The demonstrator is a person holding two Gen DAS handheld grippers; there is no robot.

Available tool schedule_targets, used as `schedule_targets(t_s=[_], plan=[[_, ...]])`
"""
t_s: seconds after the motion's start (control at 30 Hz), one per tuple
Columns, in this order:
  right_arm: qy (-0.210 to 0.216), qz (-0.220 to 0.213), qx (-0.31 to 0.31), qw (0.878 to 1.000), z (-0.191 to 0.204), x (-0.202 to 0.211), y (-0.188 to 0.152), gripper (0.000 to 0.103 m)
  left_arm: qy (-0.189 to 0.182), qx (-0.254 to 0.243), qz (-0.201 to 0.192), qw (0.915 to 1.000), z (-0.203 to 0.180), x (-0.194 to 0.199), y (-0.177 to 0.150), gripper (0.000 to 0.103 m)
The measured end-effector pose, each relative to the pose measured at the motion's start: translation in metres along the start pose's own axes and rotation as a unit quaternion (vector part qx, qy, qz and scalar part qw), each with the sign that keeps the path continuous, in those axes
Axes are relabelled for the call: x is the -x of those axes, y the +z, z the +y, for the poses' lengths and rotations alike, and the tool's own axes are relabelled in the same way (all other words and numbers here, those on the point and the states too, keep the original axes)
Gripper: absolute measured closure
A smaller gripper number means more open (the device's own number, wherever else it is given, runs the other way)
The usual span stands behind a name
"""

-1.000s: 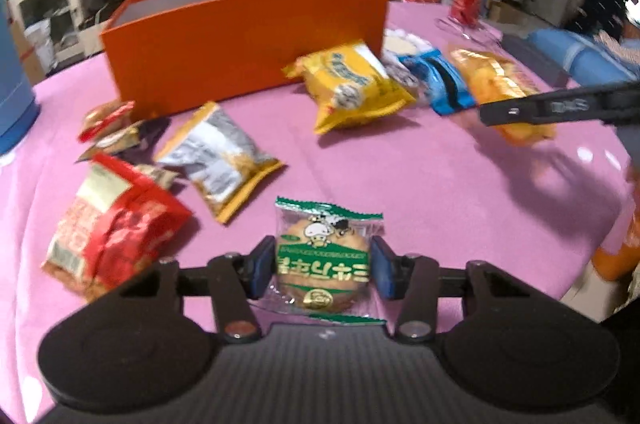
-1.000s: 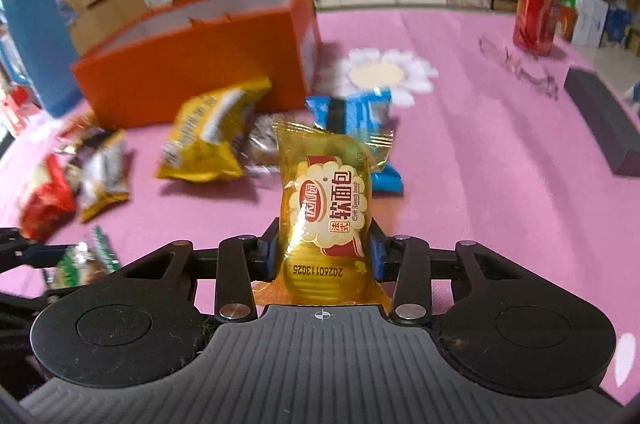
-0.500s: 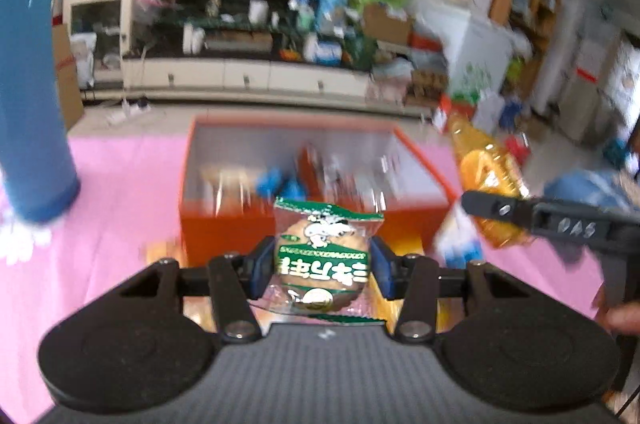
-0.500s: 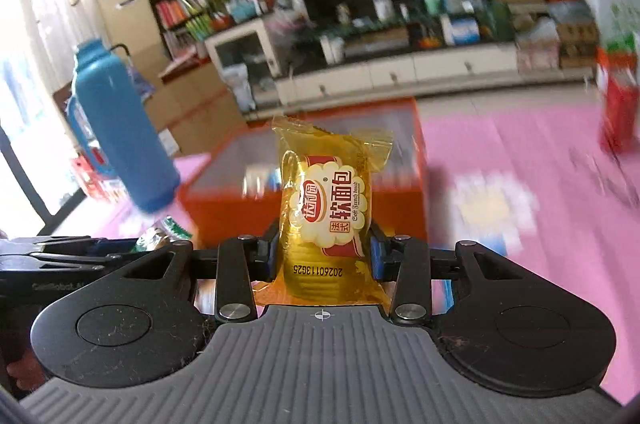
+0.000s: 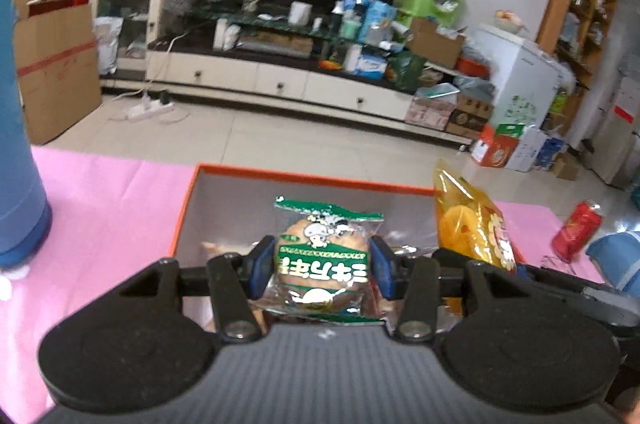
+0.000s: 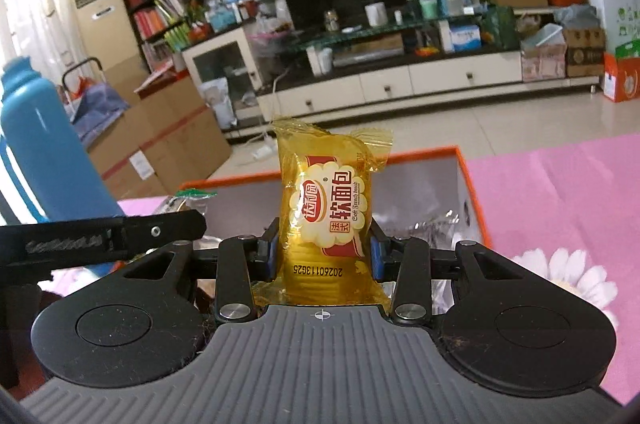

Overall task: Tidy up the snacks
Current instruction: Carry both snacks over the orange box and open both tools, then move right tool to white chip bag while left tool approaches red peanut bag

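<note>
Left tongs (image 5: 322, 266) clamped on a green-and-white snack pack (image 5: 326, 256), blue pads pressing both sides, pack upright and held over the open orange box (image 5: 312, 179). Right tongs (image 6: 323, 250) clamped on a yellow soft-bread pack (image 6: 330, 212), also upright, over the same box (image 6: 472, 183); in the left wrist view that pack (image 5: 472, 228) sits just right of the green one, over the box's right end. In the right wrist view the left tongs' arm (image 6: 104, 234) crosses at left, with the green pack's edge (image 6: 196, 192) poking above it. Box interior is white with a few wrapped snacks (image 6: 432, 226) lying in it; can't tell which ones. Box stands on the pink worktop (image 5: 104, 207). Blue bottle (image 5: 16, 123) stands left of the box, red can (image 5: 576, 230) well off to the right.
</note>
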State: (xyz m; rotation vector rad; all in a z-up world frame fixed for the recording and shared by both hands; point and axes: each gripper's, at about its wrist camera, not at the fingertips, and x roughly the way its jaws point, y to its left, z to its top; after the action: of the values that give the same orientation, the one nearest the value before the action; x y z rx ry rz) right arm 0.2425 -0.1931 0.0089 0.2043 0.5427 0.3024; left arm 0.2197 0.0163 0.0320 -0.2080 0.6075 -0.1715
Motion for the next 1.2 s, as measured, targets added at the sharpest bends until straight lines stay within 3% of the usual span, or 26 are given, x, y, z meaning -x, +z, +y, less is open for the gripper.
schedule_targets(t_s=[0.03, 0.07, 0.1, 0.13, 0.2, 0.27, 0.3, 0.33, 0.5, 0.7, 0.83, 0.97, 1.07, 1.2], plan=[[-0.009, 0.007, 0.001, 1.0, 0.0, -0.008, -0.001, 0.078, 0.0, 0.006, 0.001, 1.0, 0.001, -0.002, -0.001, 0.055], [-0.013, 0.016, 0.0, 1.0, 0.001, -0.013, -0.002, 0.075, 0.0, 0.011, 0.001, 0.9999, 0.003, -0.002, 0.0, 0.042], [-0.014, 0.022, -0.003, 1.0, 0.001, -0.015, -0.003, 0.063, -0.002, 0.018, -0.001, 0.9998, 0.005, 0.003, 0.0, 0.035], [-0.013, 0.018, -0.01, 1.0, 0.0, -0.013, -0.002, 0.048, -0.008, 0.02, -0.011, 0.9997, 0.004, 0.009, 0.001, 0.035], [-0.01, -0.014, -0.018, 1.0, 0.002, 0.005, 0.002, 0.043, -0.016, 0.011, -0.03, 0.9993, 0.0, 0.024, 0.003, 0.035], [-0.013, -0.04, -0.003, 0.999, 0.008, 0.026, 0.007, 0.036, 0.001, -0.01, -0.041, 0.9991, -0.007, 0.039, 0.0, 0.033], [-0.014, -0.049, 0.0, 0.999, 0.009, 0.036, 0.008, 0.021, 0.012, -0.024, -0.043, 0.9987, -0.01, 0.046, -0.004, 0.033], [-0.009, -0.057, -0.001, 0.998, 0.01, 0.047, 0.007, 0.014, 0.022, -0.037, -0.043, 0.9982, -0.013, 0.055, -0.011, 0.032], [0.008, -0.045, 0.007, 0.999, 0.012, 0.095, -0.021, 0.013, 0.038, -0.082, -0.012, 0.9958, -0.019, 0.089, -0.05, 0.031], [0.002, 0.015, -0.009, 1.0, 0.005, 0.141, -0.091, 0.01, 0.028, -0.062, 0.007, 0.9976, -0.01, 0.136, -0.097, 0.031], [0.026, 0.043, -0.036, 0.998, 0.003, 0.161, -0.119, 0.01, 0.033, -0.068, 0.006, 0.9971, -0.01, 0.152, -0.112, 0.03], [0.009, 0.061, -0.032, 0.998, 0.0, 0.165, -0.132, 0.01, 0.039, -0.07, 0.017, 0.9966, -0.006, 0.148, -0.115, 0.029], [-0.005, 0.068, -0.036, 0.997, -0.009, 0.162, -0.134, 0.01, 0.037, -0.032, 0.035, 0.9982, 0.016, 0.134, -0.114, 0.029], [-0.005, 0.077, -0.078, 0.994, -0.026, 0.154, -0.129, 0.01, 0.007, 0.068, 0.056, 0.9961, 0.044, 0.107, -0.107, 0.029]])
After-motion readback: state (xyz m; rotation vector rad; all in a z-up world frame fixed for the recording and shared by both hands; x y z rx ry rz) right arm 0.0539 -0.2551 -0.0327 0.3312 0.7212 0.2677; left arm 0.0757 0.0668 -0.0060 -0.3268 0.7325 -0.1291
